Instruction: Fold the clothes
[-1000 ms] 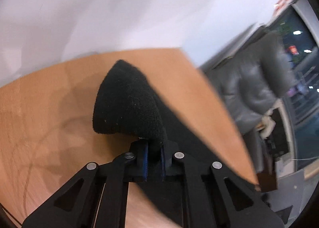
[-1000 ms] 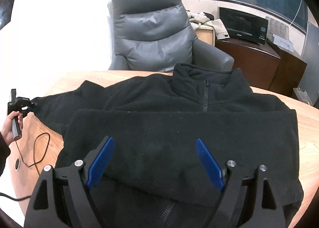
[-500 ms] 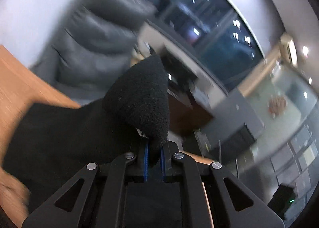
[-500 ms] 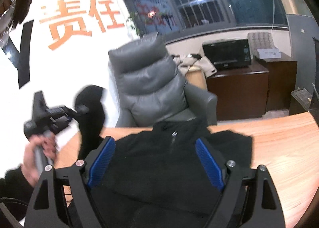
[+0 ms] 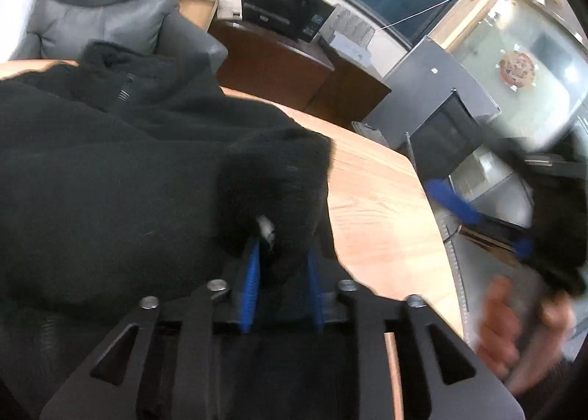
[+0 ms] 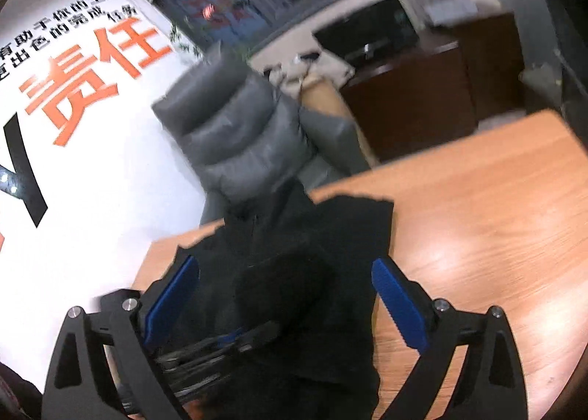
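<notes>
your left gripper (image 5: 281, 254) has its blue pads (image 5: 251, 284) parted a little, with the black cuff (image 5: 273, 184) of the sleeve bunched between them; whether the pads press on the cloth or have let it go you cannot tell from here. a small white tag (image 5: 265, 229) shows at the cuff, just above the left pad. the cuff sits over the body of the black fleece (image 5: 110, 170), which lies spread on the wooden table (image 5: 378, 221), collar and zip toward the grey armchair (image 5: 106, 4). in the left wrist view your right gripper (image 5: 477, 225) is off past the table's right edge, blurred, with your right hand (image 5: 522, 331) on its handle. in the right wrist view its blue pads (image 6: 400, 304) stand wide apart, released, holding nothing. between them that view shows the fleece (image 6: 330, 236) on the table (image 6: 477, 217), and your left gripper (image 6: 235, 339) low over it, with the cuff (image 6: 283, 287) a dark blurred lump at its tip. behind the table are the armchair (image 6: 239, 133), a white wall with orange characters (image 6: 92, 70), and a dark cabinet (image 6: 422, 96) with a black appliance (image 6: 367, 34) on top.
</notes>
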A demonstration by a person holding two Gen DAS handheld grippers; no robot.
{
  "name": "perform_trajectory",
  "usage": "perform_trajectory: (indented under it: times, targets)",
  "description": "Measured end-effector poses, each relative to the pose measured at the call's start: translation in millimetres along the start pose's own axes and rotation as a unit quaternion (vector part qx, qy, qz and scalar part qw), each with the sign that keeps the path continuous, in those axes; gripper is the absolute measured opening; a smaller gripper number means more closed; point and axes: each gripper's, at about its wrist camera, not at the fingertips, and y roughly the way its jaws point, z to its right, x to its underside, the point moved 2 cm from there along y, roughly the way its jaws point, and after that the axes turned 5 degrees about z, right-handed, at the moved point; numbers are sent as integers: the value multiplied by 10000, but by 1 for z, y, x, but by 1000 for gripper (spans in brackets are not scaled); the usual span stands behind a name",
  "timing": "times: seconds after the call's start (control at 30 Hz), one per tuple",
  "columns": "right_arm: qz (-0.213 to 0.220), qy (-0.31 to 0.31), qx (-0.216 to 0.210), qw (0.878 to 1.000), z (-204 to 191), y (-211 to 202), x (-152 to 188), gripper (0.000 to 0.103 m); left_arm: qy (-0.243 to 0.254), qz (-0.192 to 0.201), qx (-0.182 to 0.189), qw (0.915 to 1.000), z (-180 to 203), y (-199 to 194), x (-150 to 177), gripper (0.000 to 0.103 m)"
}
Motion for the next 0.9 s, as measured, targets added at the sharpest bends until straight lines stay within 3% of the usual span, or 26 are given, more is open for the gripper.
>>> perform_trajectory:
  times: [0.1,0.2,0.3,0.33,0.4,0.43,0.47,0.53,0.67,0.77,0.83,0.9]
  targets:
    - [-410,155,-35,9990,12,37,17,100,401,549,-187,9975,-27,-50,-13,83]
    - [-733,219,115,9970,19,72,36,100,414,717,-735,9938,-81,-73,-30,87]
    - [-776,29,370,9963,16,93,49,98,154,556,-1169,9915,-152,-85,-36,87]
    - [-805,-48,525,9954,16,99,52,87,108,485,-1218,9913,-174,-83,-38,87]
    - [-989,-198,801,9917,15,107,58,46,15,342,-1317,9907,-217,-79,-43,83]
    - [-1081,-283,923,9894,14,110,60,14,-31,270,-1365,9903,-238,-76,-45,79]
    - [-1086,-430,943,9887,7,109,61,10,-15,243,-1302,9912,-248,-74,-45,73]
    - [-740,-767,697,9919,-22,96,51,6,40,268,-1213,9922,-262,-76,-44,66]
    - [-70,-1146,3,9934,-110,69,9,6,-124,637,-1180,9909,-280,-101,-44,67]
    - [288,-1654,-489,9846,-173,64,-17,6,-402,882,-1175,9883,-303,-118,-47,67]
    - [213,-1695,-354,9847,-171,74,-12,6,-424,973,-1390,9846,-316,-127,-47,71]
    - [-37,-1532,-2,9882,-149,91,1,6,-440,855,-1759,9797,-331,-128,-43,91]
